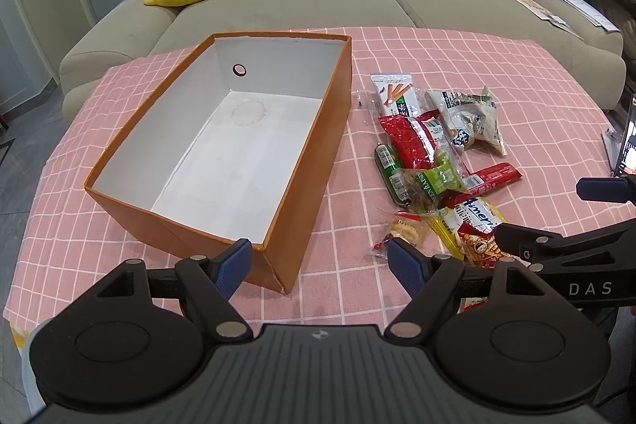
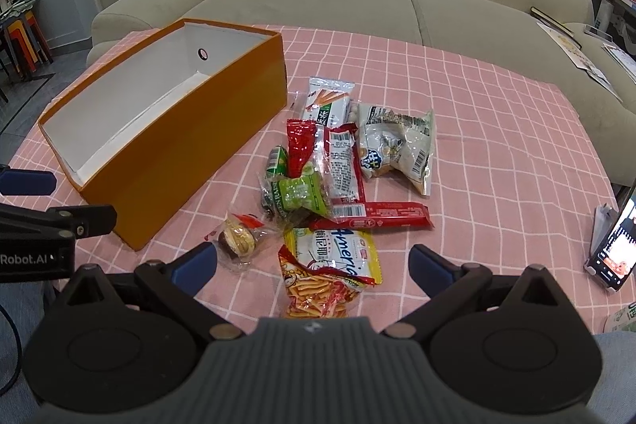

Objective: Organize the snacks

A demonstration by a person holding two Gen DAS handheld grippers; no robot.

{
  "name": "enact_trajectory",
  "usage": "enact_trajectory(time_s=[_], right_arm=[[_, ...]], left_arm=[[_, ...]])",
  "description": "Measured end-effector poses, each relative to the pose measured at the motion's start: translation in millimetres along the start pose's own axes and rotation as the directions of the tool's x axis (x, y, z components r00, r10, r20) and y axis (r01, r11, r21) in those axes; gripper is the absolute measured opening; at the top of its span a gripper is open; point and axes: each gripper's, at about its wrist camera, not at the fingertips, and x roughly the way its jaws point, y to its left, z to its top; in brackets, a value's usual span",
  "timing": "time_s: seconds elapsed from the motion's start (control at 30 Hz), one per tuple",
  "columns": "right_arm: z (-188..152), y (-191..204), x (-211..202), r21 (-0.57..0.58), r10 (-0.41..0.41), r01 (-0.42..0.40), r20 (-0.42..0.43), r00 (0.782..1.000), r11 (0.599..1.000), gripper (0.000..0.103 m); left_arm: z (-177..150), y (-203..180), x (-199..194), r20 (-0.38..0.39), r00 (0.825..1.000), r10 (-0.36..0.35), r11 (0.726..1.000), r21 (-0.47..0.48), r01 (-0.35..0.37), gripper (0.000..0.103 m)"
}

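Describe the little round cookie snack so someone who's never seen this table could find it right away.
Start at the orange box on the pink checked tablecloth. Beside its near corner, at the near end of the snack pile, lies the cookie packet. It alone is clear-wrapped, showing a round, brown-edged biscuit.

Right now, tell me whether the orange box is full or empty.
Empty. The orange box sits open-topped, showing only bare white floor and walls in the left wrist view; the snack packets all lie outside, on the pink checked tablecloth.

A cardboard box (image 1: 302, 161) stood on the table (image 1: 516, 74) before the sofa (image 1: 278, 2). A heap of snack packets (image 2: 330, 177) lay just right of it, a phone (image 2: 614, 249) farther right.
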Motion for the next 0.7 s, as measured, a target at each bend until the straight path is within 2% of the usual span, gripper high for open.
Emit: enact_trajectory(time_s=[0.7], right_arm=[[-0.1,0.3,0.0,-0.001,0.002,-0.002,0.003,1.0,1.0,0.099]], left_arm=[[1.9,-1.2,-3.6,0.004,1.0,0.001,1.0,0.004,-0.001,0.091]])
